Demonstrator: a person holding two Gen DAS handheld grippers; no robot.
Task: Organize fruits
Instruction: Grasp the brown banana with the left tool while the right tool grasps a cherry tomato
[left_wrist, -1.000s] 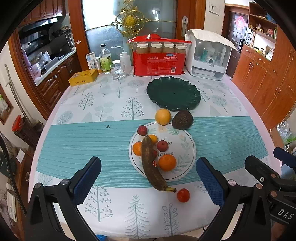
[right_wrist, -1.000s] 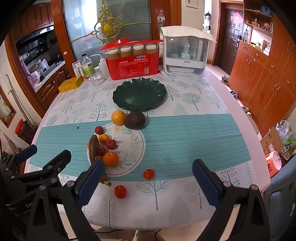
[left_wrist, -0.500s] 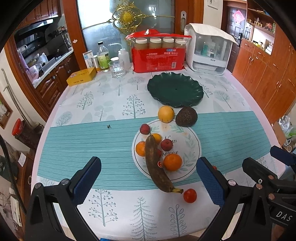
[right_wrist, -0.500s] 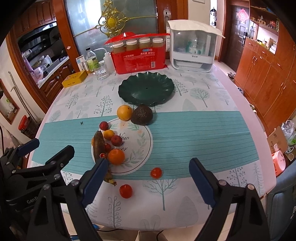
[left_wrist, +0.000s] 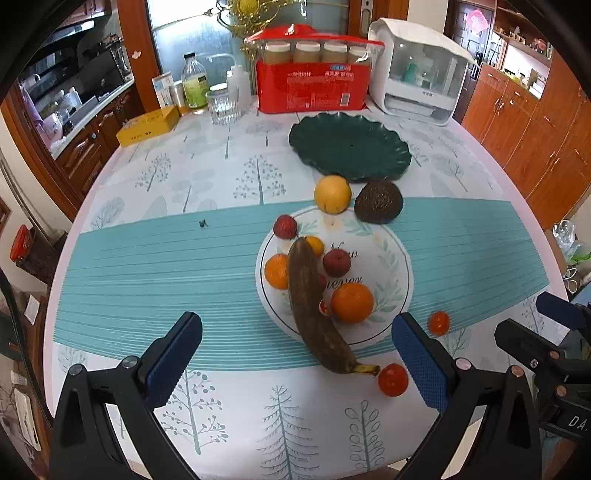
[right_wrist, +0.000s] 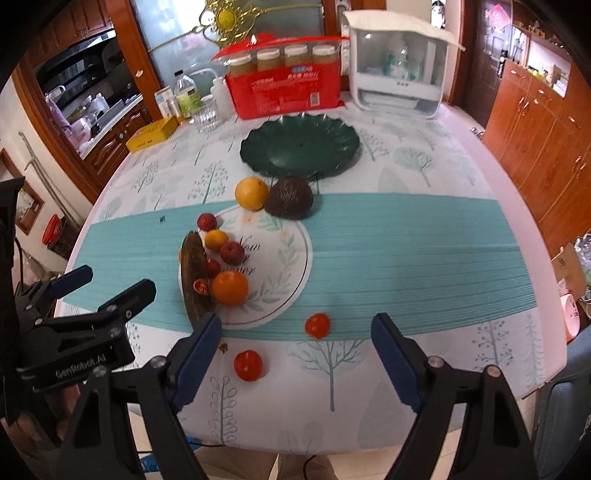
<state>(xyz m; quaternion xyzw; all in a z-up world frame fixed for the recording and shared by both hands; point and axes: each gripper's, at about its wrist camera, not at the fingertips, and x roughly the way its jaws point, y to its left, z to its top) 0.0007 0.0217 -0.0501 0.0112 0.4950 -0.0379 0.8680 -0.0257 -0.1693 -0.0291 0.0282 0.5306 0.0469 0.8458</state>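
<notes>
Your left gripper (left_wrist: 295, 354) hangs above the near edge of the table with its blue pads spread wide and nothing between them; the right gripper (right_wrist: 295, 354) sits likewise with its pads far apart and empty, and in its view the left tool shows at 9 o'clock. Ahead of the left gripper lies the white printed plate (left_wrist: 384, 243), and across its 8 o'clock side a browned banana (left_wrist: 314, 314) runs from the plate's middle out over the rim, stem end toward you. On the plate beside it rest a large orange (left_wrist: 351, 302), a small orange (left_wrist: 276, 271) at the banana's 9 o'clock side, a dark red fruit (left_wrist: 336, 262) and a small yellow-orange fruit (left_wrist: 314, 245). Another small red fruit (left_wrist: 285, 226) sits at the plate's 11 o'clock rim. At the plate's 12 o'clock, a yellow-orange citrus (left_wrist: 332, 194) and a dark avocado (left_wrist: 378, 202) lie touching or nearly so. Beyond them stands the green scalloped plate (left_wrist: 349, 147), with no fruit on it. Two tomatoes lie off the plate on the cloth: one tomato (right_wrist: 317, 325) between the right gripper's pads in that view, the nearer tomato (right_wrist: 248, 365) at its 7 o'clock, just past the banana's stem.
</notes>
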